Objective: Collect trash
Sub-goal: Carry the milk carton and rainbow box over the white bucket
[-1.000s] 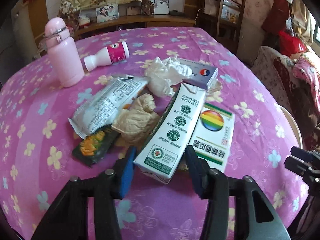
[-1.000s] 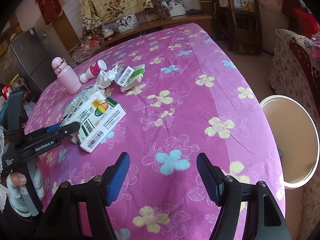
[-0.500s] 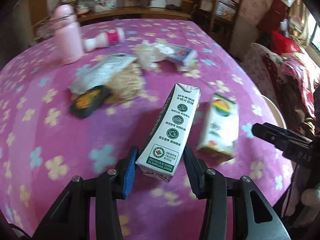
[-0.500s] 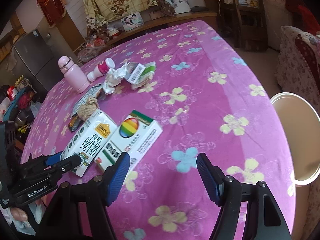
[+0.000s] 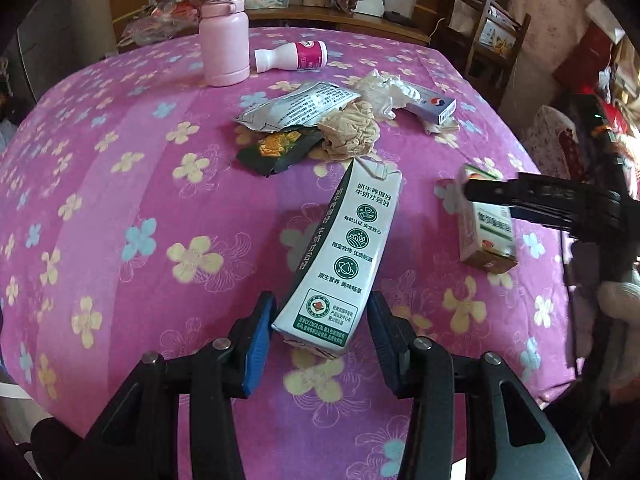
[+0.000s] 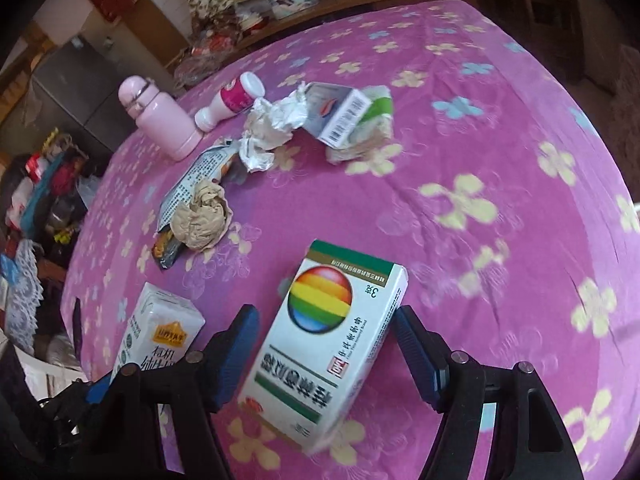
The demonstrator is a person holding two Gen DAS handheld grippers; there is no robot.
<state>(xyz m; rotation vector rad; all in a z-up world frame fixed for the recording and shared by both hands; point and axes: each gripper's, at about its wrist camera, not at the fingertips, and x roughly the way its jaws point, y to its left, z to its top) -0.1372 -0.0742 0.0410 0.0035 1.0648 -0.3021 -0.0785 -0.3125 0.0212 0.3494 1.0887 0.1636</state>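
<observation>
- Your left gripper [image 5: 320, 328] is pinching the milk carton [image 5: 348, 256] at its bottom end, both blue pads against its sides, and the carton looks lifted off the tablecloth [image 5: 120, 184], its torn top tilting away from you.
- Your right gripper [image 6: 324, 356] is spread around the rainbow box [image 6: 324, 340]; neither pad clearly touches it, and the box lies on the cloth near the table's front edge.
- Centre the box between the pads before you squeeze, and grip across the narrow sides so the thin card does not buckle or swing.
- Keep the carton level; a bottom-end grip lets it pivot.
- The left view shows the carton's grip and the dark wrapper [image 5: 280, 150]; the right view alone shows the gap around the box.
- The crumpled paper [image 6: 202, 220], tissue [image 6: 272, 124] and small bottle [image 6: 232, 100] are left on the table.
</observation>
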